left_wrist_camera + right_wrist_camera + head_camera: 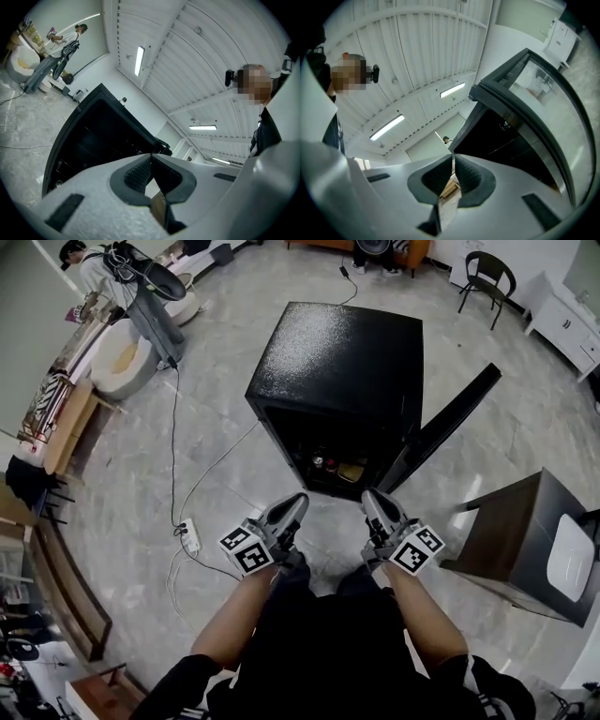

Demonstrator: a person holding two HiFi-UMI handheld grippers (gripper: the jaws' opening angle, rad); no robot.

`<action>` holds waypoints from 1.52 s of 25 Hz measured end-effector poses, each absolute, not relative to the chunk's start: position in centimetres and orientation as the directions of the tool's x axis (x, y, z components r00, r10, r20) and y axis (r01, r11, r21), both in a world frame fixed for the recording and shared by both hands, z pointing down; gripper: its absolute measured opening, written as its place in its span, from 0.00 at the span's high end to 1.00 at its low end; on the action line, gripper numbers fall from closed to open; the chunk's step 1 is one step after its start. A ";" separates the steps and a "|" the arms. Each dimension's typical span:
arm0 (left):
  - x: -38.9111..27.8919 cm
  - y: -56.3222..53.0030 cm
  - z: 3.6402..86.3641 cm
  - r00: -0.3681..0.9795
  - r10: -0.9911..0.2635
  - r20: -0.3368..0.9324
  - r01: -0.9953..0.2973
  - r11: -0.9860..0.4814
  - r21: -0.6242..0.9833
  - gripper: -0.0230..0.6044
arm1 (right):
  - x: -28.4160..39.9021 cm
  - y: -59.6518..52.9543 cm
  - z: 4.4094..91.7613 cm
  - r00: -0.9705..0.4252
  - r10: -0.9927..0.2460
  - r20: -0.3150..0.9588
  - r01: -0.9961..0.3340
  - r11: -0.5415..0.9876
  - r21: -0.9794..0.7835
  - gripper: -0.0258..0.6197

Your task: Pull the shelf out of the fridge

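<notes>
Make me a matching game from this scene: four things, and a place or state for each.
Things:
1. fridge door
2. left gripper
3. power strip
4. chair

Places or states:
A. white, lying left of the fridge
B. swung open
C. shut, holding nothing
D. farthest away, top right of the head view

Pairs: 1-B, 2-C, 3-A, 4-D

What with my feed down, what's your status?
Left gripper and right gripper shut, empty, short of black boxy fridge. Black door open; shelf indistinct inside. Nothing blocking.
</notes>
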State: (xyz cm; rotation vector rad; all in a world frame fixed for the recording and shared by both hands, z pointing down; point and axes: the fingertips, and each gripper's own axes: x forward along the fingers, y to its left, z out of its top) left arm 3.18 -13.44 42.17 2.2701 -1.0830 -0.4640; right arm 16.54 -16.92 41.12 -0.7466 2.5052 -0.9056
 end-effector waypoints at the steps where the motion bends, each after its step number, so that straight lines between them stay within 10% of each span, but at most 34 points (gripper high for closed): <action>1: 3.1 -13.5 42.2 0.602 -0.796 -0.061 -0.584 -0.491 0.646 0.92 | 16.3 -17.0 41.4 -0.789 -0.592 -0.164 -0.344 0.647 -0.681 0.92; 23: -6.2 -20.6 51.2 0.427 -0.891 -0.154 -0.237 -0.274 0.932 0.92 | 11.8 -21.1 50.0 -0.603 -0.792 -0.095 -0.365 0.380 -0.850 0.92; 38: -6.5 -22.6 56.6 0.380 -0.922 -0.080 -0.261 -0.190 0.947 0.92 | 10.6 -23.9 54.7 -0.617 -0.785 -0.059 -0.348 0.339 -0.874 0.83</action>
